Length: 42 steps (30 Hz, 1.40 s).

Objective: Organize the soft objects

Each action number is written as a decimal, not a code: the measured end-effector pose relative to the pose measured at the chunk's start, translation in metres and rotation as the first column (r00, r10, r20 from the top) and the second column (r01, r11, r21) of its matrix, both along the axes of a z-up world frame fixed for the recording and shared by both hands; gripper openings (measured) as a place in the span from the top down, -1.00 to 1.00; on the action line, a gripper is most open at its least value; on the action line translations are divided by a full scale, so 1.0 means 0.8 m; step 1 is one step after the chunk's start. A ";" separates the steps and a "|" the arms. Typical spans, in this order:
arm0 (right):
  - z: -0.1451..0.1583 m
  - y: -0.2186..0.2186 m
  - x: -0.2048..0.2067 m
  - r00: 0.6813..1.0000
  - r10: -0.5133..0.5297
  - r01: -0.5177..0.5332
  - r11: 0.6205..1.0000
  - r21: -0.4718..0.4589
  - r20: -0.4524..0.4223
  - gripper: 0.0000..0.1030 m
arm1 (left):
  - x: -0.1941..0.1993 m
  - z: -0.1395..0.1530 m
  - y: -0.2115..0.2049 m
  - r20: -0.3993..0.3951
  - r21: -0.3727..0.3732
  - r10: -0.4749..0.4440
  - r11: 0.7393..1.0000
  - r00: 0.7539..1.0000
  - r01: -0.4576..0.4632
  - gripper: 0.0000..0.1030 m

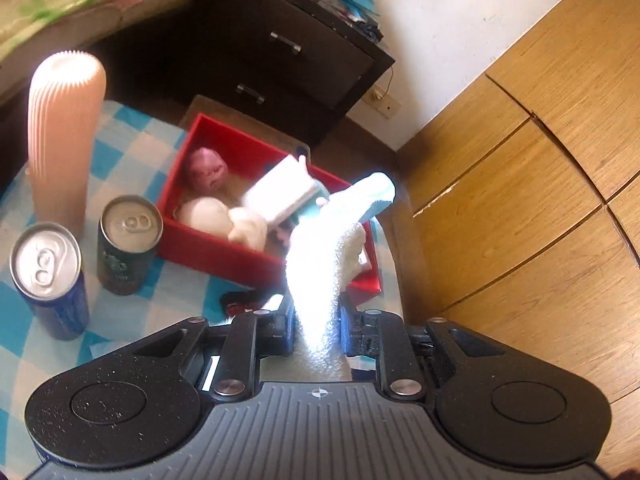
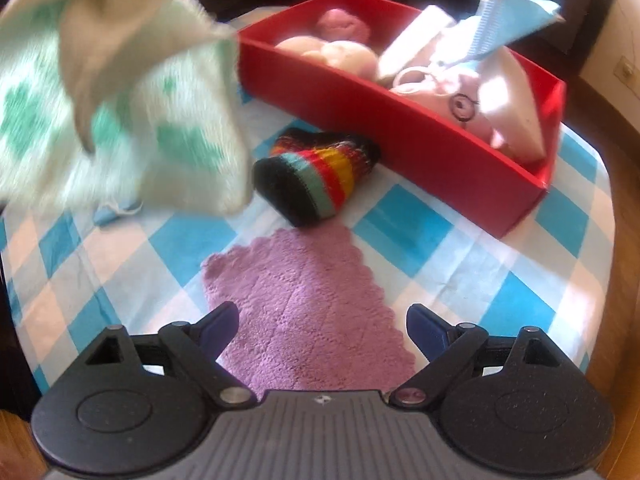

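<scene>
My left gripper (image 1: 316,330) is shut on a white sock (image 1: 324,256) that hangs above the near edge of the red box (image 1: 208,248); it shows blurred, white with green hearts, in the right wrist view (image 2: 120,120). The red box (image 2: 400,136) holds pink and cream balls (image 1: 206,168), a white-and-blue cloth (image 2: 508,16) and a pink plush (image 2: 460,100). My right gripper (image 2: 322,330) is open over a purple cloth (image 2: 304,304) on the checked tablecloth. A black striped sock (image 2: 316,178) lies between the cloth and the box.
Two drink cans (image 1: 48,280) (image 1: 128,244) and a tall ribbed peach cylinder (image 1: 64,140) stand left of the box. A dark drawer cabinet (image 1: 280,60) is behind the table, wooden floor (image 1: 520,200) to the right. The blue checked tablecloth (image 2: 400,264) covers the table.
</scene>
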State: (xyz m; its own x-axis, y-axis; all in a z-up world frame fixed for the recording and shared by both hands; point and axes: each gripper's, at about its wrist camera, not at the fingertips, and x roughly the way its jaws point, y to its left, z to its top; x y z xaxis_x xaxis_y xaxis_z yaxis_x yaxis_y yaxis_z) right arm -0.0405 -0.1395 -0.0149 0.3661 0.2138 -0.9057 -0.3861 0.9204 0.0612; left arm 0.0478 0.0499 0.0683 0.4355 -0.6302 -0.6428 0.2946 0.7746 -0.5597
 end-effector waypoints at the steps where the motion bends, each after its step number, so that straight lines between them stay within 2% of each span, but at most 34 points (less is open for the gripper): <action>1: -0.004 0.003 0.001 1.000 0.012 -0.012 1.000 -0.007 -0.007 -0.37 | -0.001 0.000 -0.002 -0.013 -0.019 -0.009 1.000 1.000 0.008 0.62; 3: -0.012 0.010 0.002 0.999 0.026 -0.027 0.999 -0.019 -0.023 -0.37 | -0.002 0.002 0.001 -0.018 -0.062 -0.021 0.998 1.000 0.020 0.62; 5: -0.021 0.013 0.006 0.999 0.033 -0.034 0.999 -0.037 -0.036 -0.39 | -0.002 0.011 0.000 0.002 -0.066 -0.015 0.998 1.000 0.015 0.62; 7: -0.027 0.012 0.009 0.999 0.021 -0.023 0.999 -0.040 -0.041 -0.48 | -0.001 0.019 0.003 0.016 -0.092 -0.010 0.996 1.000 0.012 0.62; 10: -0.031 0.006 0.014 0.998 0.003 -0.004 1.000 -0.014 -0.058 -0.53 | 0.000 0.030 0.003 0.028 -0.120 -0.002 0.993 1.000 0.005 0.62; 16: -0.031 0.004 0.010 0.999 -0.005 0.005 1.000 -0.011 -0.047 -0.55 | 0.004 0.039 0.005 0.031 -0.150 0.012 0.989 0.999 -0.007 0.59; 19: -0.029 0.004 0.008 0.999 -0.005 0.004 1.000 -0.005 -0.041 -0.48 | 0.004 0.043 0.005 0.037 -0.163 0.009 0.987 0.999 -0.002 0.59; 23: -0.024 0.009 0.005 0.999 0.001 -0.001 1.000 0.004 -0.037 -0.17 | 0.003 0.051 0.006 0.046 -0.187 0.002 0.982 0.999 0.007 0.56; 25: -0.020 0.010 0.004 0.999 -0.009 0.010 1.000 0.015 -0.038 0.07 | 0.000 0.058 0.009 0.060 -0.210 0.002 0.978 0.998 0.011 0.55; 27: -0.016 0.009 0.004 0.999 -0.023 0.025 0.999 0.039 -0.043 0.45 | -0.004 0.067 0.012 0.077 -0.232 0.004 0.973 0.997 0.014 0.54; 29: -0.013 0.002 0.005 0.997 -0.052 0.056 0.996 0.065 -0.058 0.59 | -0.007 0.073 0.012 0.091 -0.239 -0.001 0.971 0.996 0.023 0.52; 31: -0.012 -0.004 0.006 0.996 -0.064 0.070 0.994 0.080 -0.068 0.68 | -0.010 0.072 0.008 0.102 -0.212 -0.008 0.977 0.995 0.029 0.51; 32: -0.012 -0.006 0.005 0.995 -0.067 0.074 0.993 0.089 -0.074 0.70 | -0.012 0.068 0.004 0.099 -0.185 -0.014 0.982 0.995 0.032 0.39; 33: -0.012 -0.008 0.004 0.995 -0.068 0.075 0.993 0.096 -0.080 0.72 | -0.013 0.060 0.001 0.092 -0.159 -0.022 0.987 0.996 0.036 0.15; 35: -0.012 -0.009 0.001 0.995 -0.060 0.066 0.994 0.088 -0.074 0.75 | -0.015 0.038 -0.007 0.069 -0.093 -0.029 0.995 0.997 0.035 -0.19; 36: -0.012 -0.009 -0.001 0.996 -0.060 0.066 0.994 0.091 -0.072 0.75 | -0.016 0.025 -0.011 0.051 -0.039 -0.026 0.999 0.998 0.028 -0.30; 39: -0.012 -0.010 -0.003 0.995 -0.050 0.060 0.992 0.109 -0.090 0.77 | -0.020 -0.024 -0.026 -0.015 0.098 -0.051 0.994 0.999 0.052 -0.39; 42: -0.014 -0.011 -0.008 0.996 -0.038 0.047 0.992 0.116 -0.081 0.75 | -0.021 -0.068 -0.037 -0.075 0.164 -0.057 0.984 0.996 0.069 -0.48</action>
